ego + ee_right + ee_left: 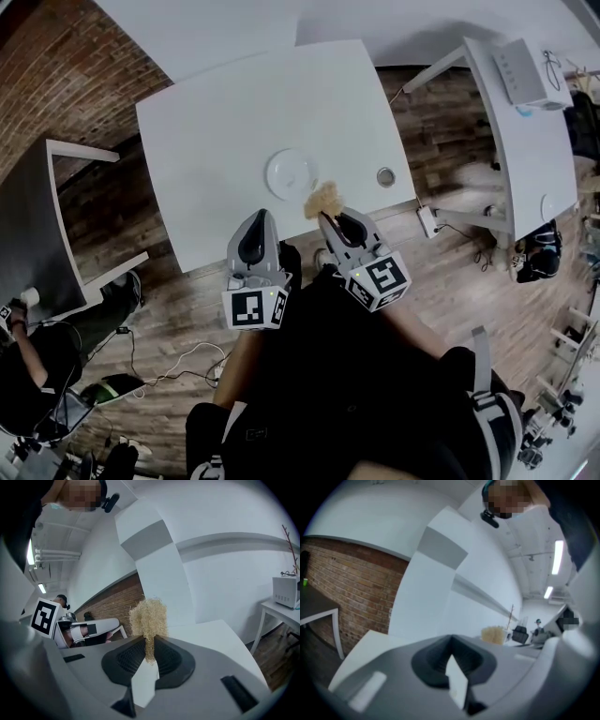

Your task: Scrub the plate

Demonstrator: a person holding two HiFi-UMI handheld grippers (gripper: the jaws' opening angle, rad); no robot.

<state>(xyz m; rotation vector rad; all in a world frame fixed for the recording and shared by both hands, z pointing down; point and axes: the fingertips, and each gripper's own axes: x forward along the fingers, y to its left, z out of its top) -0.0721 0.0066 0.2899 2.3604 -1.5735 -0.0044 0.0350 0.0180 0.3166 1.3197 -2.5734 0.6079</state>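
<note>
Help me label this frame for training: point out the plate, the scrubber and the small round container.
plate (290, 172), head view, its centre.
scrubber (149, 615), right gripper view, its fibre tuft.
small round container (385, 176), head view, its middle.

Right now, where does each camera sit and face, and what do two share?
Head view: on the person's head, facing steeply down at the table, plate, left gripper, right gripper and the person's dark clothing.
Left gripper view: rides that gripper, facing along its shut jaws over the table.
Right gripper view: rides that gripper, facing along jaws clamped on the scrubber; left gripper shows.
Shared: all show the scrubber.
</note>
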